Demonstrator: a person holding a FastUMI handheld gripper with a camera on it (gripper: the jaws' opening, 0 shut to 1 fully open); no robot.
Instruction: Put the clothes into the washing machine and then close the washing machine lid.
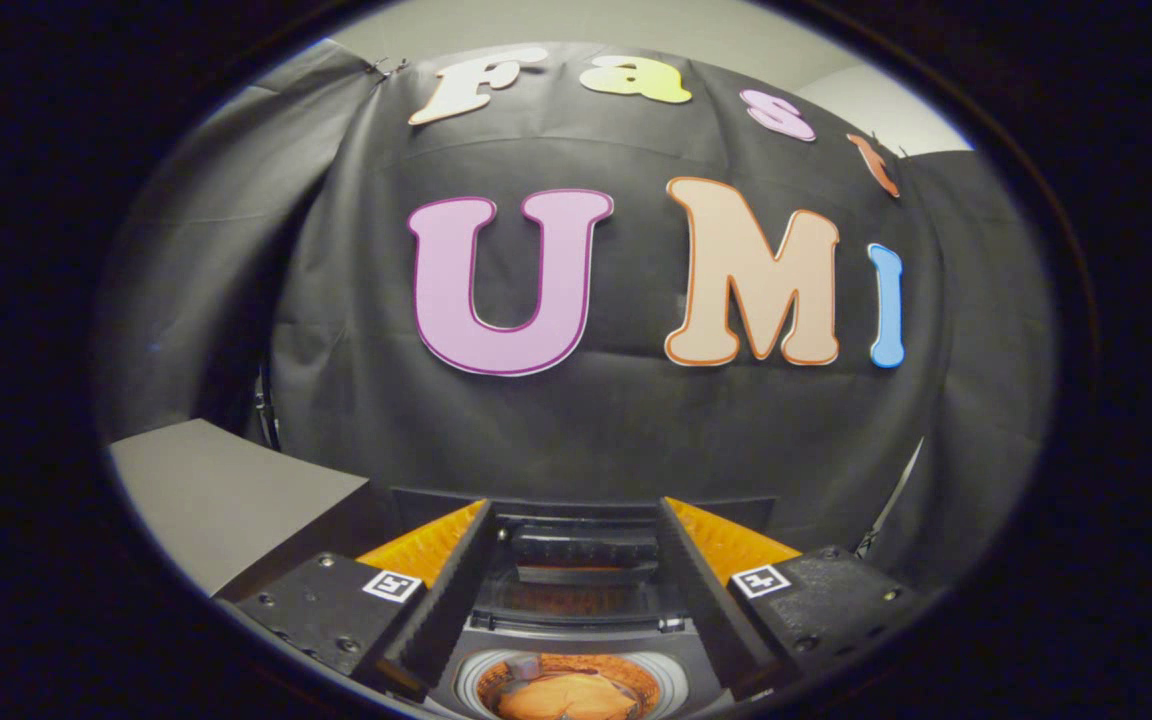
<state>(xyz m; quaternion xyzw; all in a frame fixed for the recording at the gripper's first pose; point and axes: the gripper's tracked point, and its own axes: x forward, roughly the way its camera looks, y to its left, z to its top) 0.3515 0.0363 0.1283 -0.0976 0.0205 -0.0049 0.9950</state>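
Gripper (576,560): fingers spread wide, nothing between them, held above the machine and looking down along its back edge.

Washer (576,630): small top-loader, directly below and between the fingers. Round drum opening at its front, nearest the camera.

Clothes (568,697): orange bundle lying inside the drum, below the finger gap. Judged already loaded; only part of the drum shows, so whether any fabric hangs over the rim cannot be told.

Lid (586,550): dark ridged panel standing up at the rear of the opening, just ahead of the fingertips. Judged still open; closing it is the step left.

Grey surface (226,490): flat top beside the washer, left of the fingers.

Risks: fingers this wide could straddle the lid and miss it instead of pushing it. A push placed low near the hinge may shove the light machine backward. Fabric riding high could stop the lid from seating.
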